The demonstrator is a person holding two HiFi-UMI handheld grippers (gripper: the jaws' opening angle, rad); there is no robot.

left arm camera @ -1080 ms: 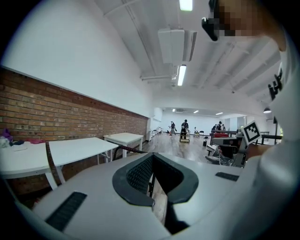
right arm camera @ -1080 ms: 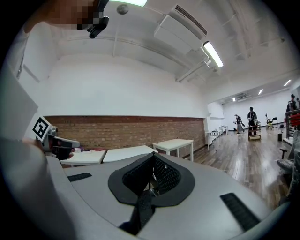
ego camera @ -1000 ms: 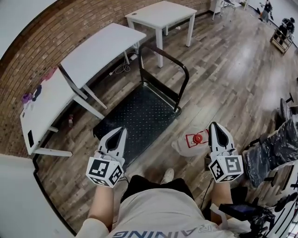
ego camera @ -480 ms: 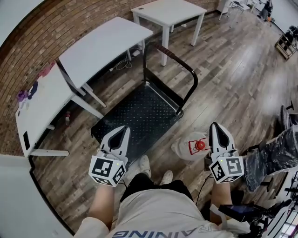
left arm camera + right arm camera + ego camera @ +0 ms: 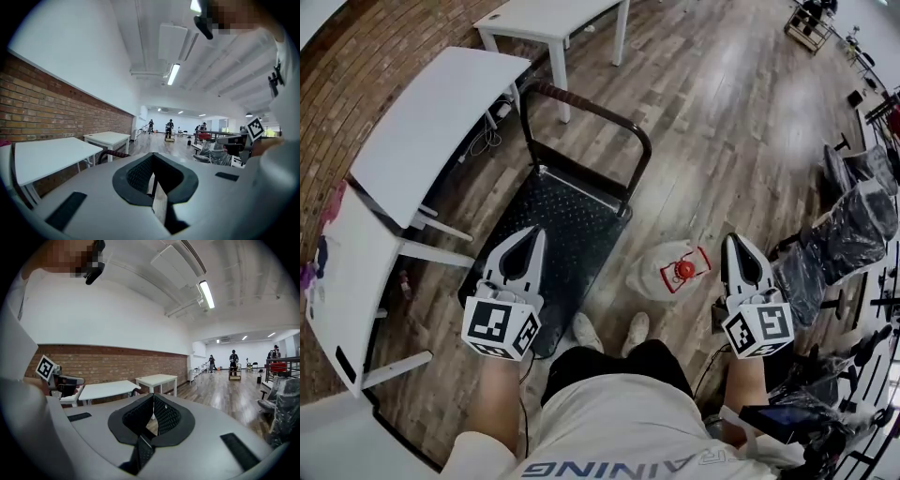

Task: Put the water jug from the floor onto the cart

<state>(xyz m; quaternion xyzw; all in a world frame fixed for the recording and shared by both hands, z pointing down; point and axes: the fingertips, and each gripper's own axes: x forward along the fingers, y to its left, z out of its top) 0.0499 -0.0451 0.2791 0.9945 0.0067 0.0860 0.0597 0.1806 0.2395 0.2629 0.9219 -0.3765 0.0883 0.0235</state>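
Water jug (image 5: 659, 275) only in head view

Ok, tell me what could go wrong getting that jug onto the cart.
The water jug is wide and rounded, and both the left gripper and right gripper are shut, so a grip may slip. It sits close to the person's shoes, which a drop could hit. The cart might roll when loaded.

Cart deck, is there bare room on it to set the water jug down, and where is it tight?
The black cart deck is bare where it shows, from the handle to the left gripper. Crowded on its left: the white desk stands close.
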